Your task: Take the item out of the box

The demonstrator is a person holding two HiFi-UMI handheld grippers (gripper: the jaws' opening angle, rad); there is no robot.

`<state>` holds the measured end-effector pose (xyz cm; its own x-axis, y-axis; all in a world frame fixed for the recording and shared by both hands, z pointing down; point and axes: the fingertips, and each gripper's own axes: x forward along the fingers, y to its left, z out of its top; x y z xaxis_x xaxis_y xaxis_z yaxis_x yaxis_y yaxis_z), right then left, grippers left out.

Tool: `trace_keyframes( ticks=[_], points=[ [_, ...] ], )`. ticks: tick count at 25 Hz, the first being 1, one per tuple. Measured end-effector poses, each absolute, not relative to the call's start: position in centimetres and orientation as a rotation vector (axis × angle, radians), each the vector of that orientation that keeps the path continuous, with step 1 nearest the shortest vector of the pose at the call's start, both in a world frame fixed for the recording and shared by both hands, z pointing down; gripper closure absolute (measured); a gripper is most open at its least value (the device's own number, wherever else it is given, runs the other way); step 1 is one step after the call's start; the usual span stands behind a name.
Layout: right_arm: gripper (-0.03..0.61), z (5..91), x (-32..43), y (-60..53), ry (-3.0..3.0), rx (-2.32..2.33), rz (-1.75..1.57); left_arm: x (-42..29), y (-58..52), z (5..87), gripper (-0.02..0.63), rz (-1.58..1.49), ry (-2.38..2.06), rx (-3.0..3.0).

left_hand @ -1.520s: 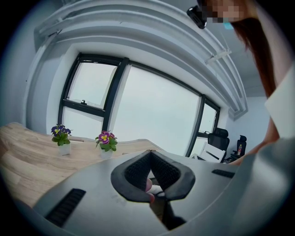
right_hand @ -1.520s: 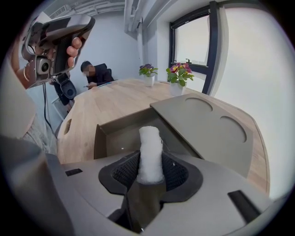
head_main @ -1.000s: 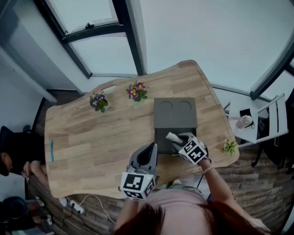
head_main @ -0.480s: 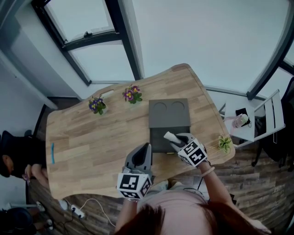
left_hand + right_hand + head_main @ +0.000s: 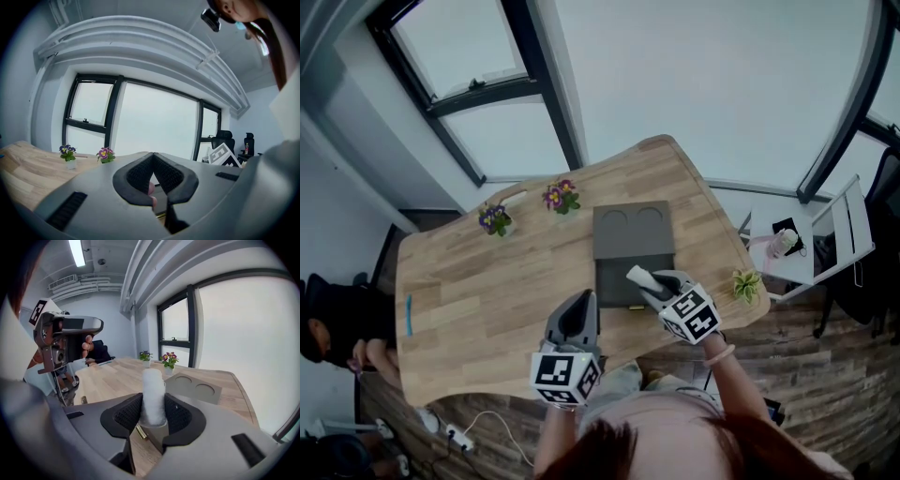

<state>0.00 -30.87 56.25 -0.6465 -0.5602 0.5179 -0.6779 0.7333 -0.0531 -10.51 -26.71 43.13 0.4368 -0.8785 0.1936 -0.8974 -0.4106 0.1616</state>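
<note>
A dark grey box (image 5: pixel 619 281) lies open on the wooden table (image 5: pixel 487 281); its lid (image 5: pixel 633 230), with two round recesses, is folded back flat. My right gripper (image 5: pixel 645 280) hovers over the box's near right part, shut on a white fuzzy cylinder (image 5: pixel 637 277). In the right gripper view the cylinder (image 5: pixel 153 394) stands upright between the pads, above the box's edge and brass latch (image 5: pixel 140 431). My left gripper (image 5: pixel 578 312) hangs left of the box by the table's near edge. Its jaws (image 5: pixel 153 158) are shut and hold nothing.
Two small pots of purple flowers (image 5: pixel 560 197) (image 5: pixel 494 219) stand at the table's far side. A little green plant (image 5: pixel 744 283) sits at the right corner, a blue strip (image 5: pixel 409 314) near the left edge. A person (image 5: pixel 328 323) sits at the left; a white chair (image 5: pixel 806 244) stands at the right.
The whole view has slid a little as the head camera moved. Both grippers keep their places relative to the box, and the right gripper's hold on the white cylinder is unchanged.
</note>
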Motion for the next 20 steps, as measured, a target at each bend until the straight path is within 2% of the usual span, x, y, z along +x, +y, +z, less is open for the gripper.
trace_keyframes(
  ticks=[20],
  points=[
    [0.446,48.9,3.7,-26.3,-2.68,1.073,0.291,-7.6,-22.9,40.1,0.614,0.115,-1.632,2.495]
  ],
)
